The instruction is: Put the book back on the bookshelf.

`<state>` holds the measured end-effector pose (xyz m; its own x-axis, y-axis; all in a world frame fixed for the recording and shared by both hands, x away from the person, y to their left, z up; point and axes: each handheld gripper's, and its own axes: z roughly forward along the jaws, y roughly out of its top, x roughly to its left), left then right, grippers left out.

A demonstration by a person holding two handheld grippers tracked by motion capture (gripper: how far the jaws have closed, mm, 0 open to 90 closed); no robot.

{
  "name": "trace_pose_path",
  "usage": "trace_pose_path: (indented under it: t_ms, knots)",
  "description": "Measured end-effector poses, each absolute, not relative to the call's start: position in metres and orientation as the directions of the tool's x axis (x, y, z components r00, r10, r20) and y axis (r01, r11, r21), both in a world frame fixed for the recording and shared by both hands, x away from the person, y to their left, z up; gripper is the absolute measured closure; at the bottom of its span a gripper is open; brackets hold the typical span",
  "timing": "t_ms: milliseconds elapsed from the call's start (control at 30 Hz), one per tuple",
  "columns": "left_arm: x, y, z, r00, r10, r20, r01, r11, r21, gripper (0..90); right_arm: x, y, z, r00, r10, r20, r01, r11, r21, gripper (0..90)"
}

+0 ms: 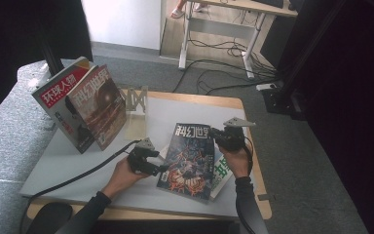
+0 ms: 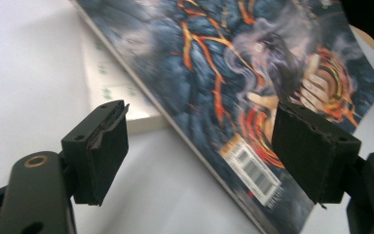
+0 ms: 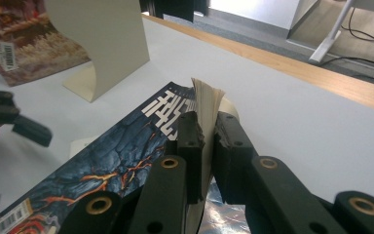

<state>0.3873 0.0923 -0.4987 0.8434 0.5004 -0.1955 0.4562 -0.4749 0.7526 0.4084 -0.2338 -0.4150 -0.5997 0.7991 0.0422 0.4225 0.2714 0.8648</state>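
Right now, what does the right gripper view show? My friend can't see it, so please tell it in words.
The right gripper is shut on the page edge of a blue-and-orange magazine, lifting that corner off the white table. A cream bookend stands behind, and the left gripper waits at the left edge.
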Motion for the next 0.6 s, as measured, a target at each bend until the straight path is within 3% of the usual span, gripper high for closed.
trace_pose_path:
  t_ms: [300,600]
  knots:
    - [0.401,0.082,-0.493,0.856,0.484,-0.182,0.435,-0.483,0.760,21.6,0.394,-0.232,-0.402,-0.627,0.778,0.022,0.378,0.280,0.883,80.5]
    - [0.412,0.083,-0.500,0.855,0.466,-0.226,0.453,-0.460,0.764,22.5,0.380,-0.231,-0.389,-0.654,0.757,-0.006,0.332,0.294,0.896,80.4]
